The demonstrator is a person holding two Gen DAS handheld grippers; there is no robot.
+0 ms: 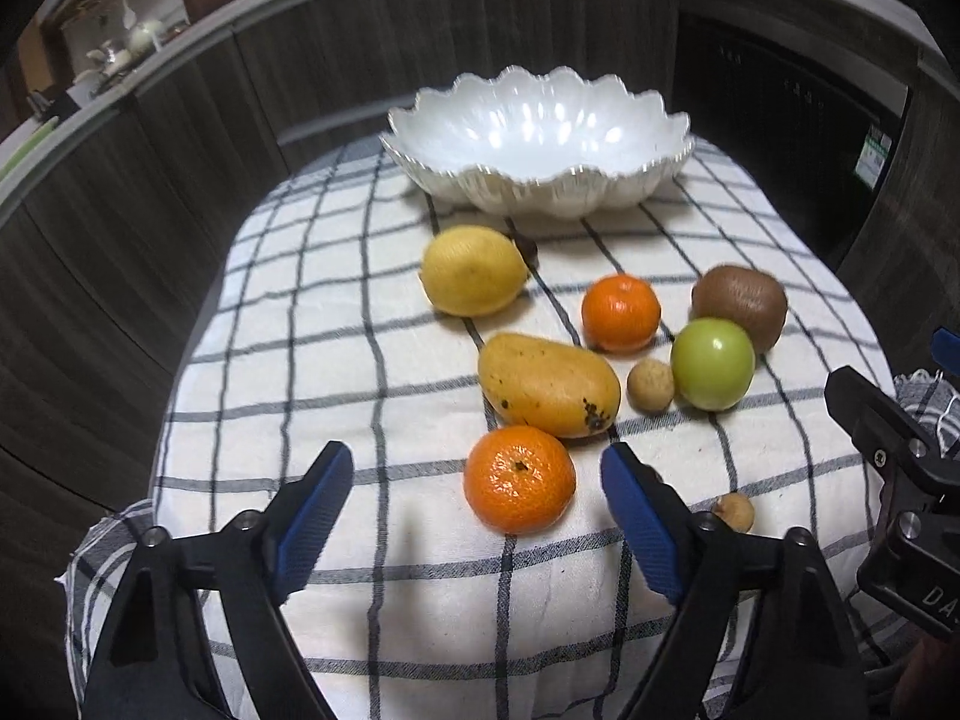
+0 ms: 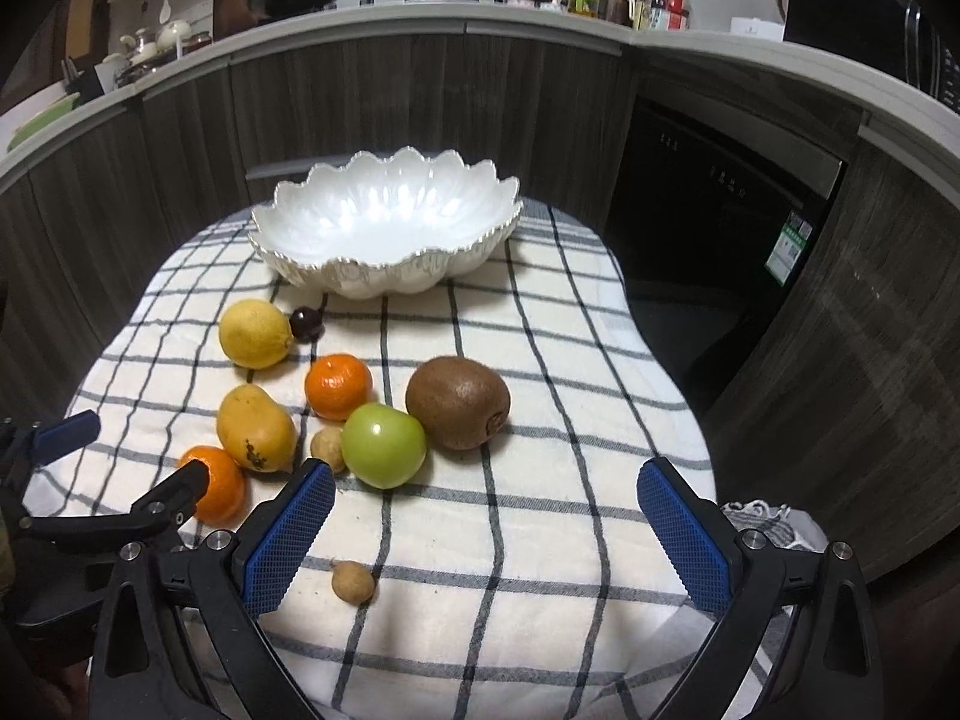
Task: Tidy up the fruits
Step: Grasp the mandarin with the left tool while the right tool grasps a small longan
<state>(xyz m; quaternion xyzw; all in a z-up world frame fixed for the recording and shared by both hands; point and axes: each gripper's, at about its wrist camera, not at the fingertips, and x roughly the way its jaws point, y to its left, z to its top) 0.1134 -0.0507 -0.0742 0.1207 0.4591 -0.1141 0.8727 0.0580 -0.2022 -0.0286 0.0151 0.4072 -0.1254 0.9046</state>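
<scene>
Left gripper: hovering with blue-padded jaws standing apart, the nearest round orange tangerine lying between them, untouched.
Right gripper: gaping wide over bare checked cloth, gripping nothing.
Fruits: lying on the cloth near the white scalloped ceramic bowl: yellow lemon, second tangerine, yellow-orange mango, green round fruit, brown fuzzy kiwi.
Bowl: sitting empty at the cloth's far end.

Left gripper: tilted downward, jaws apart, empty. Right gripper: just right of the left gripper, tilted downward, jaws wide apart, empty.
</scene>
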